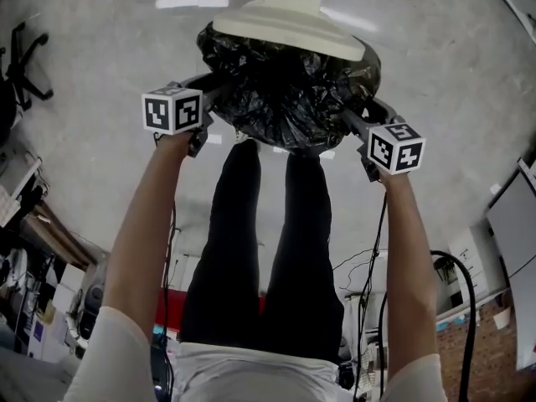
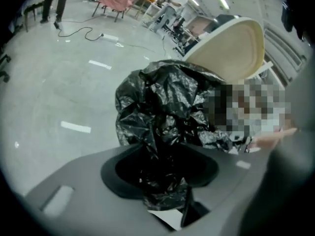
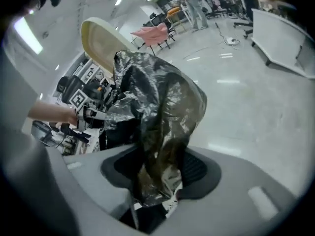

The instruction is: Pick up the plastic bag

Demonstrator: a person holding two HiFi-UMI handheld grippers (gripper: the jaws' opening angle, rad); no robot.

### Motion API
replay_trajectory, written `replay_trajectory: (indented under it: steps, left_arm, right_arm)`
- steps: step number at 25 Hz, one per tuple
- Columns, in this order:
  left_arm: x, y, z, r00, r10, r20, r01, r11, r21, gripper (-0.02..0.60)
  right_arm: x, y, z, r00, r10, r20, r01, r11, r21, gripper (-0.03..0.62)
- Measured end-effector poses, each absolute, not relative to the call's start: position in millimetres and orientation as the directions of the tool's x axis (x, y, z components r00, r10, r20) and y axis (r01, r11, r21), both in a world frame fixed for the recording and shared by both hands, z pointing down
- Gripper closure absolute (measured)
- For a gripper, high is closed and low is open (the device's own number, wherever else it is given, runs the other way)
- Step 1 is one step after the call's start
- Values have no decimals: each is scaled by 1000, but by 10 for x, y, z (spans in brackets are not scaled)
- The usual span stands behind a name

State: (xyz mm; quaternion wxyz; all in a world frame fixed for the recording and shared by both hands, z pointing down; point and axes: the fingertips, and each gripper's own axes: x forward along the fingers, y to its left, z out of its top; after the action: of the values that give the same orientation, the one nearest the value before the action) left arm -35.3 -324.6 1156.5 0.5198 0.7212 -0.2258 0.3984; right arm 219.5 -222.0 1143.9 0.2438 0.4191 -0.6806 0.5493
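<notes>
A crumpled black plastic bag (image 1: 289, 90) bulges between my two grippers, in front of a cream bin lid (image 1: 289, 23) that stands tilted up behind it. My left gripper (image 1: 213, 97) is at the bag's left side and my right gripper (image 1: 350, 117) at its right side. In the left gripper view a bunch of the bag (image 2: 162, 107) runs down into the gap of the left gripper (image 2: 160, 173), whose jaws stand apart. The right gripper view shows the bag (image 3: 157, 107) hanging the same way through the spread jaws of the right gripper (image 3: 157, 173). The bin body is hidden.
My own legs in black trousers (image 1: 268, 249) stand just below the bag. A black office chair (image 1: 21, 57) is at the far left, cables (image 1: 456, 308) trail at the lower right. A pink-draped chair (image 3: 155, 33) and a white desk (image 3: 285, 38) stand across the grey floor.
</notes>
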Motion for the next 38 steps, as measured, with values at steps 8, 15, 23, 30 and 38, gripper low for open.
replay_trajectory:
  steps: [8,15,23,30,38]
  left_arm:
    - [-373,-3170,11313,496,26,868,-762,-467,449,546]
    - [-547,-3114,10820,465,-35,885,-799,-447,402,572]
    - [-698,-2891,9941,426,-79,901,-820,-453,348,574]
    - [-778,-2687,8984,400,-132,907,-839,-451,304,574]
    - [-663,-2619,7861,402,-202,893,-838,-473,271,574]
  right_arm:
    - [2039,-2147,11180,-502,-287,816,-864,115,-491,592]
    - [2025,-2106,10632,-490,-294,821,-871,135,-472,592]
    - [2006,-1968,9771,-479,-286,830,-877,176,-446,592]
    - [2051,-1803,8861,-440,-286,851,-897,179,-404,592]
    - [2172,-1705,7775,-455,-365,812,-889,248,-386,592]
